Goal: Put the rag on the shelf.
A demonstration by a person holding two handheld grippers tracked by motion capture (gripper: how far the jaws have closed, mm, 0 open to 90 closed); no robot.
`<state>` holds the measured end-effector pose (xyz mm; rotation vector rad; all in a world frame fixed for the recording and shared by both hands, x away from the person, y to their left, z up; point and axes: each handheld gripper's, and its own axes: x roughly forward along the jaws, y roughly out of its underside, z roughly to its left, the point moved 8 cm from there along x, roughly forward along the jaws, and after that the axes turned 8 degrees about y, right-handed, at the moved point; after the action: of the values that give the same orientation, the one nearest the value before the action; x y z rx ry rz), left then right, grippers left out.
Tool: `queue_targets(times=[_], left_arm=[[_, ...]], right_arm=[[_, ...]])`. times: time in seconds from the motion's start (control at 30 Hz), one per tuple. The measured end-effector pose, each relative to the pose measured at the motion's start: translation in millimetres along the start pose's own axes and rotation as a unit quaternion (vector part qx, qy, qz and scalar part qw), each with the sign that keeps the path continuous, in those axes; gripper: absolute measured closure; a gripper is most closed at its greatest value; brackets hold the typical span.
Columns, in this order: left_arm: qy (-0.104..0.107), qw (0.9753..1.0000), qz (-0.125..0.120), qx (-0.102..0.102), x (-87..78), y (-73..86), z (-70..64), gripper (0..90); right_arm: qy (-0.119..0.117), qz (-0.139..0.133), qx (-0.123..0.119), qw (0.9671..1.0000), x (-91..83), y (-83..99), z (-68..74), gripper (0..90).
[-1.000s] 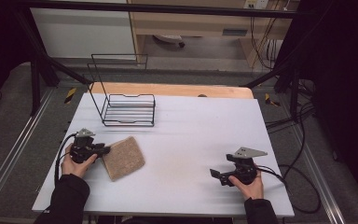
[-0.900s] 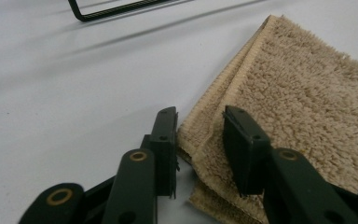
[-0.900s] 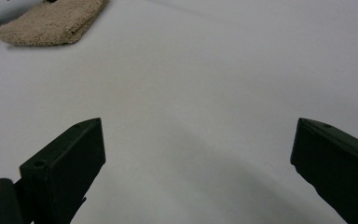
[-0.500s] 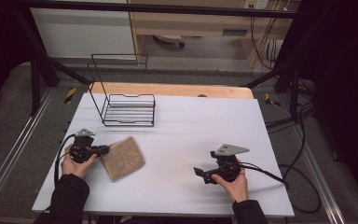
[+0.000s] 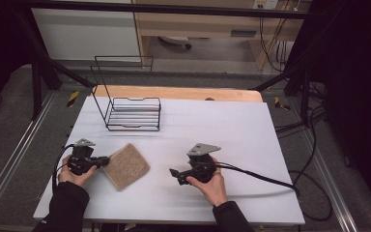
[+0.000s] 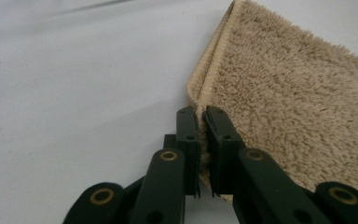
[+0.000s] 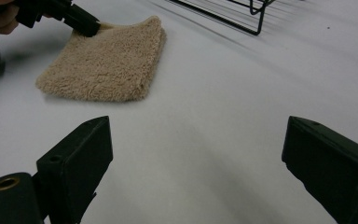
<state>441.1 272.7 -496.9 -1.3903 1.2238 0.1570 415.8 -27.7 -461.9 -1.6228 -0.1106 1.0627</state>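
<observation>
The folded towel is pinched at its corner by the left gripper on the bench; the right gripper, jaws wide, has been brought nearer, likely for a second hold.

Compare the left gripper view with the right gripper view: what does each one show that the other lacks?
Left gripper view alone: the left hand-held gripper shut on the towel's hemmed edge, seen close up. Right gripper view alone: the right hand-held gripper with jaws wide apart over bare table, the wire rack, and the whole folded towel's outline. Both share the beige towel and white table.
</observation>
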Motion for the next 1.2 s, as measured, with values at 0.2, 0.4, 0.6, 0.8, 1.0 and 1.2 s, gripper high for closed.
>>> queue_targets(times=[0.2,0.4,0.6,0.8,1.0,1.2], left_arm=[[-0.010,0.9998,-0.008,0.018,0.2,0.4,1.4,78.0],[-0.013,0.9994,-0.013,0.031,1.1,0.3,6.1,69.0],[0.002,0.9995,-0.009,0.030,4.0,1.4,4.5,74.0],[0.015,0.9998,-0.003,0.011,4.4,1.5,6.1,76.1],[0.007,0.9998,0.002,0.020,5.3,0.8,2.5,81.9],[0.003,0.9999,0.004,0.015,3.9,0.4,1.2,83.6]], right_arm=[[0.014,0.017,0.008,0.9997,34.5,-11.4,19.9,15.7],[0.019,0.029,0.005,0.9994,64.6,-16.9,36.8,32.1],[0.012,0.033,0.012,0.9993,83.8,-17.3,49.9,45.5],[0.002,0.043,0.022,0.9988,91.9,-13.2,58.4,61.6],[-0.014,0.054,0.038,0.9977,95.4,-10.1,62.6,76.6],[-0.020,0.059,0.057,0.9965,97.6,-9.9,62.9,86.8]])
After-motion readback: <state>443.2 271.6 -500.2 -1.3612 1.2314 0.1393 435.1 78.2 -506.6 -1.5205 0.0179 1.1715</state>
